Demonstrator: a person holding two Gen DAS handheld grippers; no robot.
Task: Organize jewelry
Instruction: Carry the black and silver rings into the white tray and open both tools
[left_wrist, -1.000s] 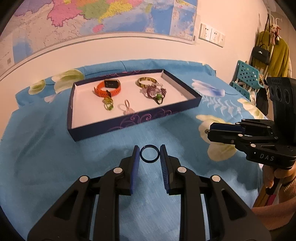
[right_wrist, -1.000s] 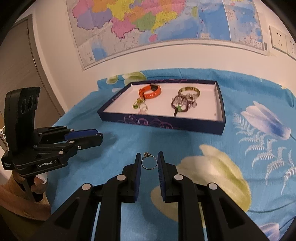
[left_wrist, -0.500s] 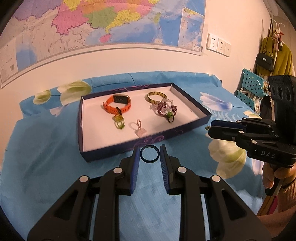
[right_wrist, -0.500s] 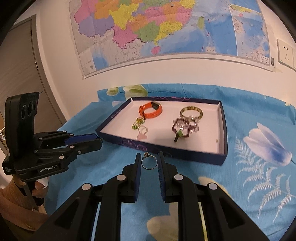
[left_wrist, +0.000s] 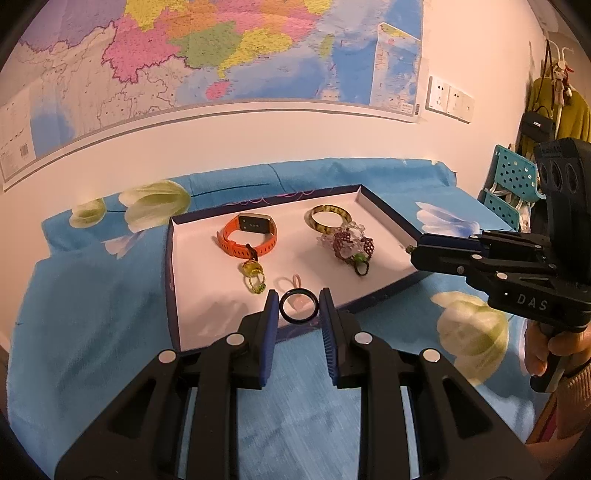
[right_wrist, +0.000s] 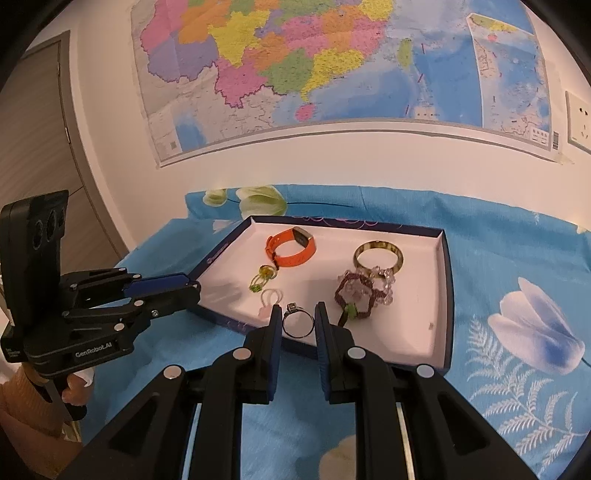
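Note:
My left gripper (left_wrist: 298, 308) is shut on a dark blue ring (left_wrist: 298, 320) and holds it above the near rim of the navy tray (left_wrist: 170, 280). My right gripper (right_wrist: 298, 320) is shut on a thin silver ring (right_wrist: 297, 334) with a small stone, above the tray's near rim (right_wrist: 445, 295). In the tray lie an orange watch band (left_wrist: 247, 236), a yellow-green bangle (left_wrist: 328, 218), a purple beaded bracelet (left_wrist: 351, 245), a green ring charm (left_wrist: 254, 275) and a pale pink ring (left_wrist: 291, 284). Each gripper shows in the other's view: the right one (left_wrist: 413, 253), the left one (right_wrist: 195, 286).
The tray sits on a blue floral cloth (left_wrist: 92, 314) against a white wall with a map (left_wrist: 221, 55). A teal chair (left_wrist: 513, 184) and hanging clothes (left_wrist: 565, 107) stand at the right. A grey door (right_wrist: 40, 147) is at the left.
Both grippers have moved forward and up to the tray's near rim, still holding their rings. The tray now looks closer in both views.

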